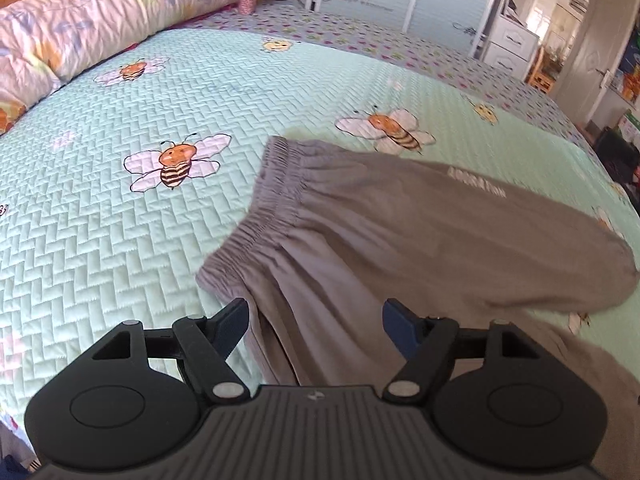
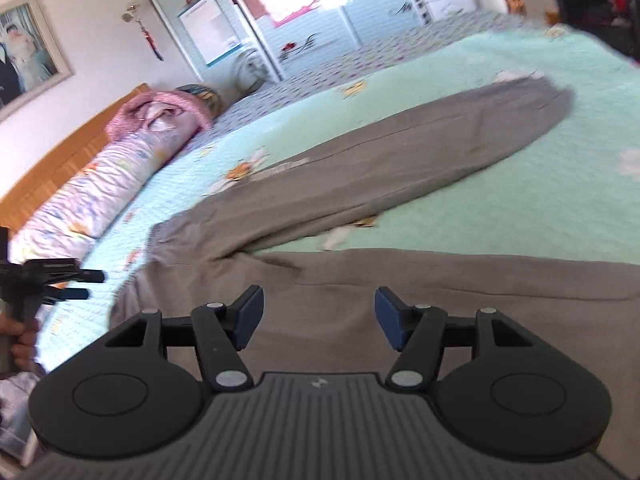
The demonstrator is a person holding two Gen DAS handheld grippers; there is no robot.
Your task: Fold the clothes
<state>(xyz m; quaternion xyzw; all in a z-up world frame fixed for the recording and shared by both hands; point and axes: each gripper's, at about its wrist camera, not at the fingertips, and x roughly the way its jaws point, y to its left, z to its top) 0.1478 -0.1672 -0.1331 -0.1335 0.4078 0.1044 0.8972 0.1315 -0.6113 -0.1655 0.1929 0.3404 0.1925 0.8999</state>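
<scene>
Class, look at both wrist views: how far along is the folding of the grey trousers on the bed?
Done: the grey trousers with an elastic waistband lie spread on the green quilted bee-print bedspread, legs apart.
In hand: nothing. The left gripper and right gripper both have open, empty jaws above the cloth.
Left: no fold shows yet, so every fold remains.

trousers (image 1: 400,232): matt grey cloth | bedspread (image 1: 120,220): quilted, stitched cloth
</scene>
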